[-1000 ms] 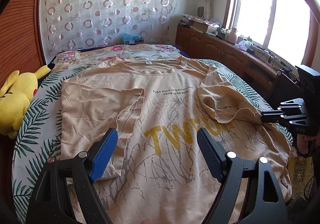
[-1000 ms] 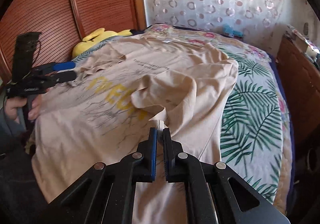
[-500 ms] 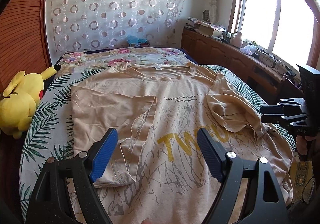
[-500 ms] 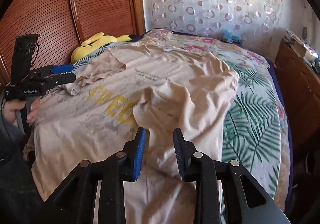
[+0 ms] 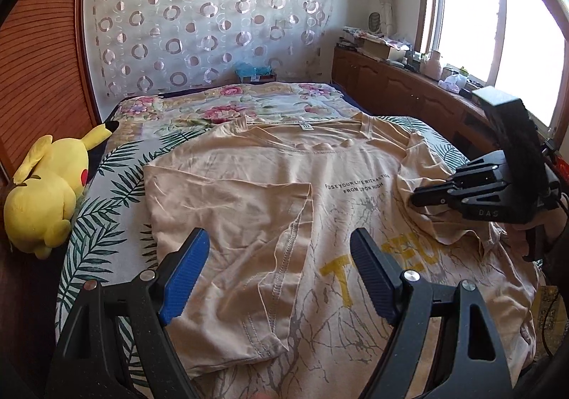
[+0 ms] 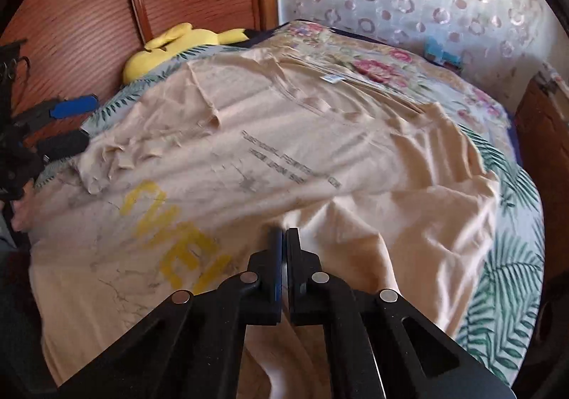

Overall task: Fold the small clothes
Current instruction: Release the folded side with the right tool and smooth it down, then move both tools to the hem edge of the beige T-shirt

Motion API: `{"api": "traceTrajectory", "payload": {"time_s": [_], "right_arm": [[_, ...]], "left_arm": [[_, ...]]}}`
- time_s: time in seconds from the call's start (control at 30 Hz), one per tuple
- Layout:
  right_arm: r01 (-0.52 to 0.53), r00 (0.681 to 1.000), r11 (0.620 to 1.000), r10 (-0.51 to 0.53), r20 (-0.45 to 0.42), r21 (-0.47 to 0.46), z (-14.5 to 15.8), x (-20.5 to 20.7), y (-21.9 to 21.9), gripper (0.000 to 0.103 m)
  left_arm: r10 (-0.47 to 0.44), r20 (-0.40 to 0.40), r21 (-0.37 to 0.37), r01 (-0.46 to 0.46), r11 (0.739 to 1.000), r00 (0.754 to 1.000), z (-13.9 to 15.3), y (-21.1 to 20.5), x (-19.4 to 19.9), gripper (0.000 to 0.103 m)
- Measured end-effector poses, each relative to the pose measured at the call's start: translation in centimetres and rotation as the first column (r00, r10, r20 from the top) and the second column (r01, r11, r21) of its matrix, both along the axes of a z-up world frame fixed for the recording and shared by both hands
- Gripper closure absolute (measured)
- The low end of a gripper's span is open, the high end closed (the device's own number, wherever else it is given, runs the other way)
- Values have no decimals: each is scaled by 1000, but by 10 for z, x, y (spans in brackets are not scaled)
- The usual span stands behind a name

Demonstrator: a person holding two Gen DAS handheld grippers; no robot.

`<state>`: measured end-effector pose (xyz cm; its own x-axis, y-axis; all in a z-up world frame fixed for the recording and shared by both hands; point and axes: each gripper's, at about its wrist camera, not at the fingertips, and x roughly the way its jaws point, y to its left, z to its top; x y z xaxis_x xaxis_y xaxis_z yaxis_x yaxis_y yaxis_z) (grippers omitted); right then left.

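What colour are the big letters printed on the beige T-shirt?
Yellow, on the beige cotton T-shirt; the big printed letters show best in the left wrist view.

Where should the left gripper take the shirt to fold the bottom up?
Take the shirt at its near left corner, where the folded-in side ends in a stacked edge lying flat on the bed. Come in low from the near side, one finger under, one over. The open left gripper hangs just above it.

Bedspread [image 5: 117, 185] left of the T-shirt [image 5: 284, 192] lies open for passage. A yellow plush toy [image 5: 46, 192] blocks the far left edge; a wooden cabinet [image 5: 409, 86] bounds the right.
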<state>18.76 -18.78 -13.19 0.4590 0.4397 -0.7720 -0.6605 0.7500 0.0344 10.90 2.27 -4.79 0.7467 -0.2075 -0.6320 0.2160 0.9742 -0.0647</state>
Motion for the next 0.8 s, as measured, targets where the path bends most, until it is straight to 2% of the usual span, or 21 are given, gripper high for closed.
{"api": "traceTrajectory", "payload": {"time_s": [0.2,0.33,0.37,0.43,0.47,0.67,0.8], "right_arm": [[26,1000,987,-24,-15,159,20,23,7,101],[42,999,981,-40,-16,189,19,29,8,99],[47,999,980,-42,-30,192,17,31,7,95],[59,998,978,-55,-27,198,17,32,4,69],[60,998,978,-57,-20,201,17,30,1,66],[138,988,984,-144,50,113,24,21,-22,66],[211,973,975,-216,83,64,14,27,-49,66]], "left_arm": [[20,-13,9,-20,1000,1000,-5,10,13,21],[32,-18,14,-32,999,999,-7,17,17,21],[36,-20,15,-36,999,999,-7,19,18,21],[45,-22,12,-45,999,999,-7,24,19,21],[50,-24,11,-50,999,998,-8,26,20,21],[61,-32,25,-60,998,998,-8,34,31,21],[74,-29,28,-73,997,997,-4,43,45,21]]}}
